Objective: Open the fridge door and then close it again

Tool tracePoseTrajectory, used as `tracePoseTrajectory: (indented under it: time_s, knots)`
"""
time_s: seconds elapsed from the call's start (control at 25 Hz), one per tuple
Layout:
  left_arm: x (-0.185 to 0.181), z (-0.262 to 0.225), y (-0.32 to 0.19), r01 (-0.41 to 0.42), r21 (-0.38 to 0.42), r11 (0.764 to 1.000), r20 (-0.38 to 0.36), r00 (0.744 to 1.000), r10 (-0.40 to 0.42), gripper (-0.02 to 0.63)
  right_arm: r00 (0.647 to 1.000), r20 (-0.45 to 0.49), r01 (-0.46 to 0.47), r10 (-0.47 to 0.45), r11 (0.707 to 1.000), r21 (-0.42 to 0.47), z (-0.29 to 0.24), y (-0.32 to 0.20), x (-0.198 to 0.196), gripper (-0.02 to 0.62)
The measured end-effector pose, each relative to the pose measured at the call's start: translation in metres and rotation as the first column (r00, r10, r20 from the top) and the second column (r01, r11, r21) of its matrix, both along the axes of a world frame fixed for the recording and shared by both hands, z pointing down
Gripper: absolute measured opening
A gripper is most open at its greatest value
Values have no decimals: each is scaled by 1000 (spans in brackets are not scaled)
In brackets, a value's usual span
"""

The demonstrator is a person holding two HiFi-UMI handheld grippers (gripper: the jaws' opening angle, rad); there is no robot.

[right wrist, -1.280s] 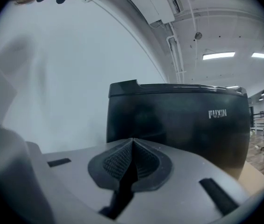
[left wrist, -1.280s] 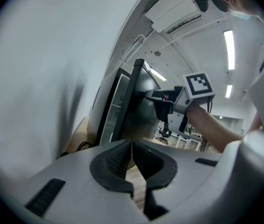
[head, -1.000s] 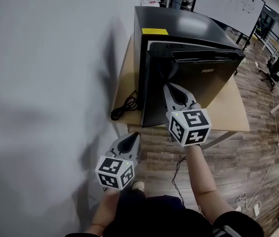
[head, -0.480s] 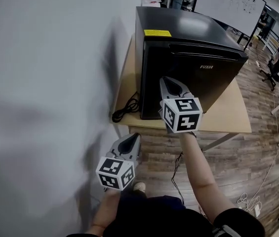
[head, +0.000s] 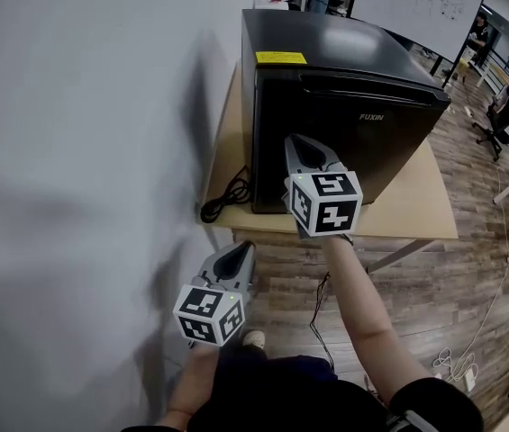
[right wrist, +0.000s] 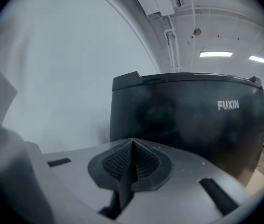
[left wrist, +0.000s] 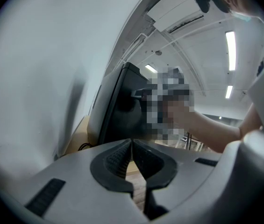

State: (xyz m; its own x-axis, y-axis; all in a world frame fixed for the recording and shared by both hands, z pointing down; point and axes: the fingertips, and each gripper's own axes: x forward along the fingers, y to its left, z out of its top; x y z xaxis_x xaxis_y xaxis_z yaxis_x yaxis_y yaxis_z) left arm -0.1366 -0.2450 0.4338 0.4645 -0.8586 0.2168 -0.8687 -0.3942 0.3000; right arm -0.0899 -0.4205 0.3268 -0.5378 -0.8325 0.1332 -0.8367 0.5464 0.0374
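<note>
Right tongs (head: 300,142), clenched and empty, sit before the shut fridge door (head: 362,142) (contact unclear); left tongs (head: 240,251), lower left, likewise clenched.

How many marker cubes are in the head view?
2. One cube rides the left gripper, low beside the wall; the other cube rides the right gripper, in front of the closed fridge. None seems hidden.
</note>
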Motion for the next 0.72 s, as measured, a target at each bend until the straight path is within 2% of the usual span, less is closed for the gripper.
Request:
tracePoseTrajectory:
  time_s: [0.32,0.48,0.72]
  knots:
    - [10,-1,5,-10,-4,1000,4,1000,10,11,1000,20,22,-22,1000,7,-7,10,16,-11]
    - [19,-2,8,-23,0,1000,3,1000,23,12,995,84,49,-46,998,-37,-1,27,40,-11]
    - [39,1,19,-58,-11,998,3,998,59,12,992,121,38,-27,996,-82,7,54,84,-11]
